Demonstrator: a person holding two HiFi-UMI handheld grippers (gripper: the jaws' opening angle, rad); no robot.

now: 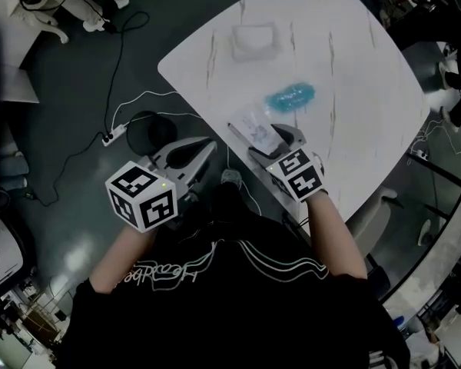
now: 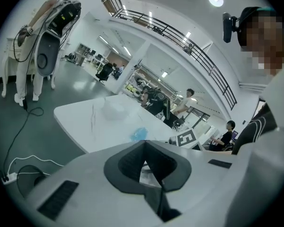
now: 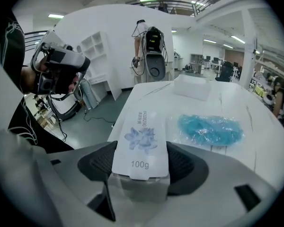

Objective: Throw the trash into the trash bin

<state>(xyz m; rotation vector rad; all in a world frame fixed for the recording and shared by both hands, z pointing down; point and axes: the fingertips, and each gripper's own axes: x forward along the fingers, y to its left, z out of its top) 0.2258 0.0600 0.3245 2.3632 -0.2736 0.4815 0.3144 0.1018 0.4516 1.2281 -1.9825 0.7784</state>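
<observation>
Right gripper [image 3: 141,163] wide open astride flat white flower-print packet [image 3: 141,138]; left gripper [image 2: 144,148] shut, empty.
Thin packet may buckle on closing, slide toward blue crinkled bag [image 3: 210,130] at 1 o'clock.

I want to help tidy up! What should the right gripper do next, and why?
Probably close the right gripper on the white flower packet: it lies on the table between the open jaws, not yet gripped, ready for lifting.
</observation>
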